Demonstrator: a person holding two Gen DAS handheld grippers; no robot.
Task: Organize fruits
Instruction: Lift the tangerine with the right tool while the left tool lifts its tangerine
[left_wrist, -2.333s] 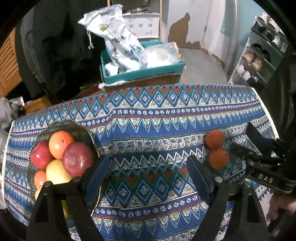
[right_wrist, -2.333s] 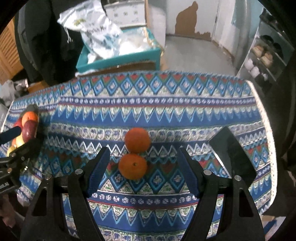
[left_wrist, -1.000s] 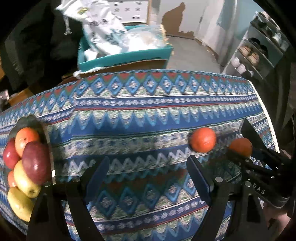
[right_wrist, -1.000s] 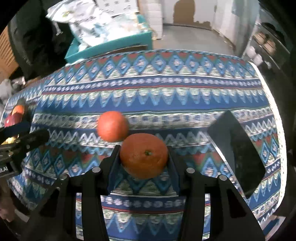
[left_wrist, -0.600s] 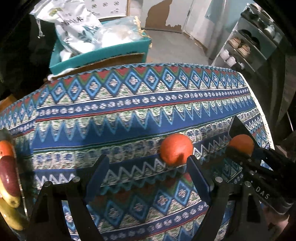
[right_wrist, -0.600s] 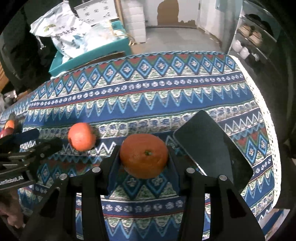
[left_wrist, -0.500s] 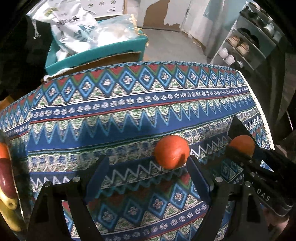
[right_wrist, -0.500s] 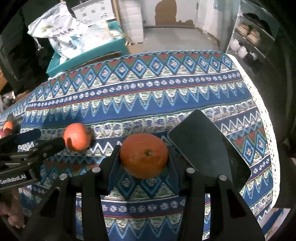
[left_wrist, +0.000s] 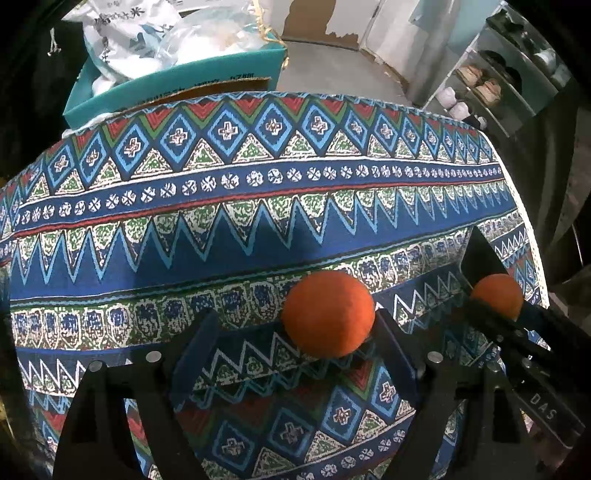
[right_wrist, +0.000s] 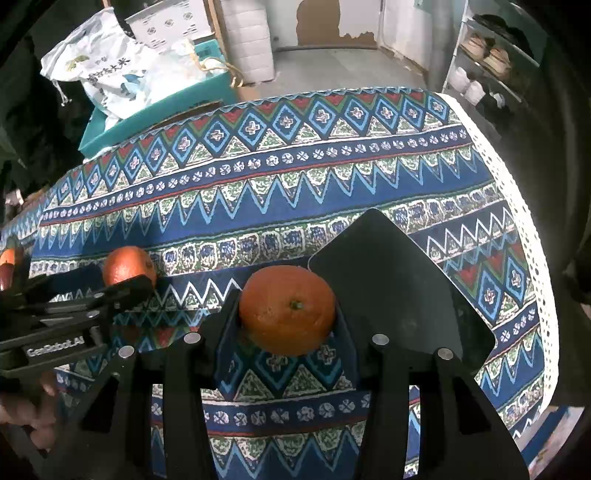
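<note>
Low in the left wrist view, the left gripper (left_wrist: 291, 332) stands wide open over the patterned cloth (left_wrist: 258, 206), and an orange (left_wrist: 328, 314) sits on the cloth between its fingers, close against the right-hand one; whether it touches is not clear. At the right edge of this frame the right gripper (left_wrist: 491, 295) reaches in, clamped on a second orange (left_wrist: 496, 295), with a dark flat sheet (left_wrist: 480, 254) just behind it. A teal box (left_wrist: 177, 88) holding white bags fills the upper left, and a shoe rack (left_wrist: 491, 85) stands at upper right. Across in the right wrist view, the right gripper (right_wrist: 288, 310) is closed on the second orange (right_wrist: 287, 309), stem end facing the camera, both pads pressed to its sides, at lower centre of the frame. The dark sheet (right_wrist: 399, 280) lies on the cloth (right_wrist: 295, 184) just right of it. At left of centre the left gripper (right_wrist: 122, 280) comes in from the frame edge with the first orange (right_wrist: 128, 264) right at its fingertips. More fruit (right_wrist: 7, 260) shows at the far left edge, partly hidden. The teal box (right_wrist: 155, 110) and a printed white bag (right_wrist: 99, 70) lie beyond the cloth at upper left.
</note>
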